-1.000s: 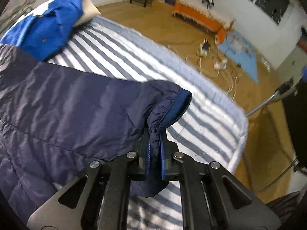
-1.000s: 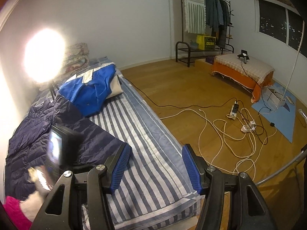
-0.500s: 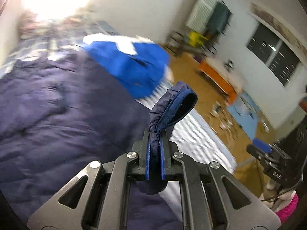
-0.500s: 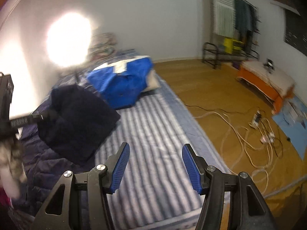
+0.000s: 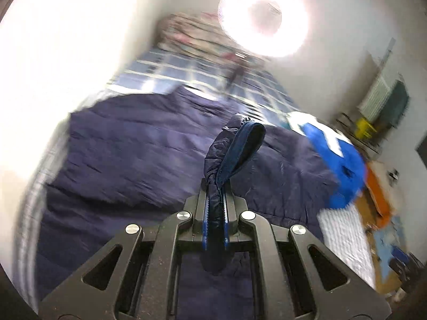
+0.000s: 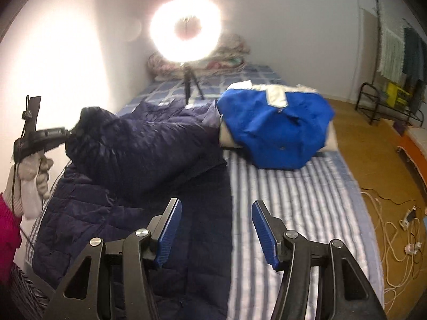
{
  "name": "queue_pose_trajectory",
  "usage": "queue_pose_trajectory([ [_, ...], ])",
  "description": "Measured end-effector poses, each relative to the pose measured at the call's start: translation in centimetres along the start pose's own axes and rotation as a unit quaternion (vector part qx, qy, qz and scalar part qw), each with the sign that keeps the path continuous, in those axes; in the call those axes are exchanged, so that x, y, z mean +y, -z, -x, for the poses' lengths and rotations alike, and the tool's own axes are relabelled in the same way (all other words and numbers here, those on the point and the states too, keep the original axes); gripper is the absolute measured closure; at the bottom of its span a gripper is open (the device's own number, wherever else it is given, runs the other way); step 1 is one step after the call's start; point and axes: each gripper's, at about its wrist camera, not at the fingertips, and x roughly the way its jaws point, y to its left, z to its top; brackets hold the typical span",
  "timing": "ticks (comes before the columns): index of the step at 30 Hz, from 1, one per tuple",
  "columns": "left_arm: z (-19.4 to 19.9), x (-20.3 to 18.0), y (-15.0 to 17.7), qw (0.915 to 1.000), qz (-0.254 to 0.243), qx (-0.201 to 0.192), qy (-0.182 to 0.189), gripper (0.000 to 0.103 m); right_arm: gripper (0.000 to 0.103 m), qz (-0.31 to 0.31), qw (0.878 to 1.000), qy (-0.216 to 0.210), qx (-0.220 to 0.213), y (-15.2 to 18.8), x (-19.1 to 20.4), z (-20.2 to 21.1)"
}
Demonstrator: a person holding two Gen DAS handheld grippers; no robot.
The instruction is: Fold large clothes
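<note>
A dark navy puffer jacket (image 5: 138, 144) lies spread on the bed; it also shows in the right wrist view (image 6: 128, 213). My left gripper (image 5: 215, 213) is shut on the jacket's sleeve cuff (image 5: 234, 149) and holds it up over the jacket body. In the right wrist view the left gripper (image 6: 68, 133) is at the far left, with the sleeve (image 6: 138, 149) pulled across the jacket. My right gripper (image 6: 216, 229) is open and empty, above the jacket's lower edge and the striped sheet.
A folded blue and white garment (image 6: 277, 128) lies on the striped bed sheet (image 6: 299, 213) beyond the jacket. A bright ring light (image 6: 186, 26) on a tripod stands at the bed's head. Cables (image 6: 395, 229) lie on the wooden floor at right.
My left gripper has carried the sleeve cuff up and leftward across the jacket body. The right gripper stays open and has turned toward the head of the bed.
</note>
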Motion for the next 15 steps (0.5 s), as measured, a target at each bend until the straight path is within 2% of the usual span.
queue_pose_trajectory([
  [5,-3.1,5.9,-1.1,0.9990,0.036,-0.006,-0.025,0.097,0.046,0.007,0.999,-0.003,0.035,0.3,1.1,-2.4],
  [10,-6.4,9.7,-1.0,0.9976,0.043,-0.001,-0.053,0.097,0.046,0.018,0.999,0.004,0.050,1.0,1.8,-3.2],
  [15,-8.2,11.7,-1.4,0.9973,0.050,-0.009,-0.053,0.097,0.048,0.020,0.998,0.005,0.064,-0.6,1.4,-5.6],
])
